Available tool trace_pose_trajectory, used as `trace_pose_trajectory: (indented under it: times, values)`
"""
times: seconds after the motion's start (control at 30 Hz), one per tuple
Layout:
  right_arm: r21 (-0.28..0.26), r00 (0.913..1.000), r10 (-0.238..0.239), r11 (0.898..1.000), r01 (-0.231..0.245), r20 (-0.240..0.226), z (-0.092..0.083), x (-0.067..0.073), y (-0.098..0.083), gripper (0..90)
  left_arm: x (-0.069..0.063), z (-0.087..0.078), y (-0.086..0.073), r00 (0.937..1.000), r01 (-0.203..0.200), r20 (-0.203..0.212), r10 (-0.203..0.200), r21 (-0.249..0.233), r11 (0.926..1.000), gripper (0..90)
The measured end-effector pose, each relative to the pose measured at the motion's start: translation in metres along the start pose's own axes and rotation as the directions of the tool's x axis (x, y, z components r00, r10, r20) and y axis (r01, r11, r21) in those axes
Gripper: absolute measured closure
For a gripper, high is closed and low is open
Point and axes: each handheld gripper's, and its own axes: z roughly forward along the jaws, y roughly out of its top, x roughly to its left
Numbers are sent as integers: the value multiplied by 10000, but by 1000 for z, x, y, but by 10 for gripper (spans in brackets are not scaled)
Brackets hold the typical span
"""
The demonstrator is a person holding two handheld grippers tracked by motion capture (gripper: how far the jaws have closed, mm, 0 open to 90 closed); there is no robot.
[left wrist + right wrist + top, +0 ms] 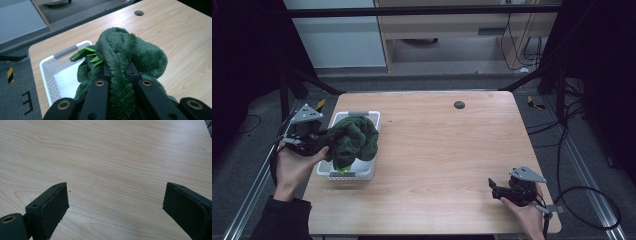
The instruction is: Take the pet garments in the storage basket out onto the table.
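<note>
Left fingers point(120, 72) clench the green plush toy point(130, 55); right fingers point(115, 205) spread wide, no writing legible.

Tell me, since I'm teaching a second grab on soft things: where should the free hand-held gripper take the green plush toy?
Probably the rounded bulge of the green plush toy facing the table's middle, approached from that open side. The left hand-held gripper already pinches a fold on the other side, and the white basket sits beneath. The right hand-held gripper is open.
</note>
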Motion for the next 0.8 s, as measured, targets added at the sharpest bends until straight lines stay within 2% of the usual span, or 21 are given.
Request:
trace_pose_trajectory:
  times: [0.23,0.43,0.8]
  values:
    - [-28,10000,24,10000,-24,13,-1,-1,0,63,-22,2,14,9968,-714,365,711,80,9974,839]
    - [-92,10000,25,10000,-25,63,-2,-1,1,61,-36,12,22,9932,-963,662,953,122,9953,839]
    - [-209,9999,43,9998,-40,128,-3,-3,1,59,-70,40,35,9791,-1494,1434,1445,240,9885,839]
